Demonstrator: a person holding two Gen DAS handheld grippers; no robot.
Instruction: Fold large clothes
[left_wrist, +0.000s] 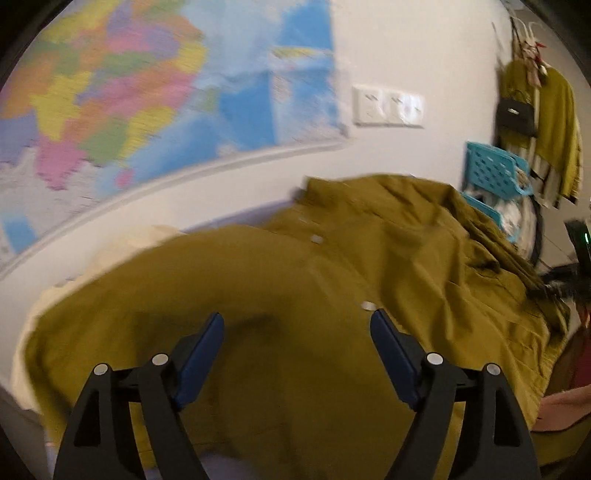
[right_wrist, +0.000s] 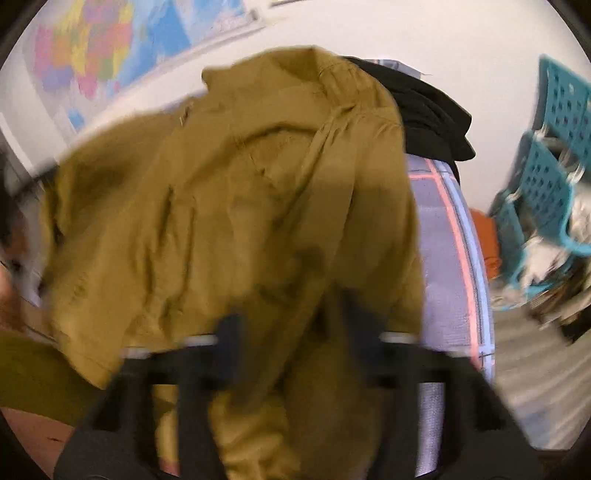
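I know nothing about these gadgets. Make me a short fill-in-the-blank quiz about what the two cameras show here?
1. The big garment spread under the left gripper is ____ in colour.
2. The left gripper's jaws stand ____.
3. The poster on the wall is a colourful ____.
4. The perforated plastic baskets are ____.

Missing words: olive-green; open; map; blue

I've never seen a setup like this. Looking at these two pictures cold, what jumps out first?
The big olive-green garment fills the lower middle of both views, rumpled and spread over a surface. Behind it, a brightly coloured wall map covers the upper left of the wall. In the left wrist view the left gripper hangs over the cloth with its blue-padded fingers wide apart, and turquoise plastic baskets stand at the right.
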